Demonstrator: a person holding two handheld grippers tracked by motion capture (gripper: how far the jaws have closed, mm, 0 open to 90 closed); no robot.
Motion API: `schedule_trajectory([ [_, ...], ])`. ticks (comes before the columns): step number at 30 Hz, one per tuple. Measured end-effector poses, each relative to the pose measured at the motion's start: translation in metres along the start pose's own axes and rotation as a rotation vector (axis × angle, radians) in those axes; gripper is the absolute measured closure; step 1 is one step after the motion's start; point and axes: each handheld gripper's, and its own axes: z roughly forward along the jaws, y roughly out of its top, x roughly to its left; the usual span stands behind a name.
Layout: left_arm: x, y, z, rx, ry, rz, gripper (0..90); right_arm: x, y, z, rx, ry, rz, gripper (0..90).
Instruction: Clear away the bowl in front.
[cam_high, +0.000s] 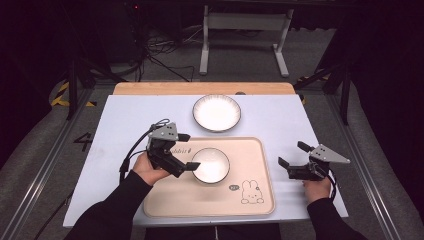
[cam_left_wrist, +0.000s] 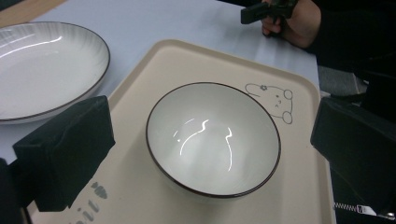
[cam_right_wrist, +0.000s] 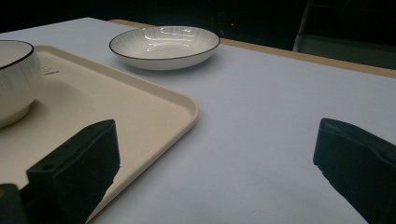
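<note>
Beige plastic tray at centre frame carries the white dark-rimmed bowl, which my left gripper brackets with jaws spread wide, while my right gripper gapes over lavender tabletop at right.

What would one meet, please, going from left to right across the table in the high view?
Left gripper → bowl on the tray → rabbit drawing → right gripper.
</note>
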Motion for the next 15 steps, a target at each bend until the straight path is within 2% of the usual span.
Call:
schedule_trajectory([
  [9,0.008,-0.020,-0.021,-0.073,0.012,-0.057,0.2,0.000,0.000,0.000,0.001,-0.002,0.000,1.1],
  [10,0.010,-0.024,-0.026,-0.091,0.029,-0.064,0.2,0.000,0.000,0.000,0.002,-0.001,0.000,1.1],
  [13,0.011,-0.028,-0.031,-0.099,0.047,-0.076,0.2,0.000,0.000,0.000,0.004,-0.001,-0.001,1.1],
  [15,0.013,-0.034,-0.038,-0.123,0.071,-0.081,0.3,0.000,0.000,0.000,0.005,-0.002,-0.001,1.1],
])
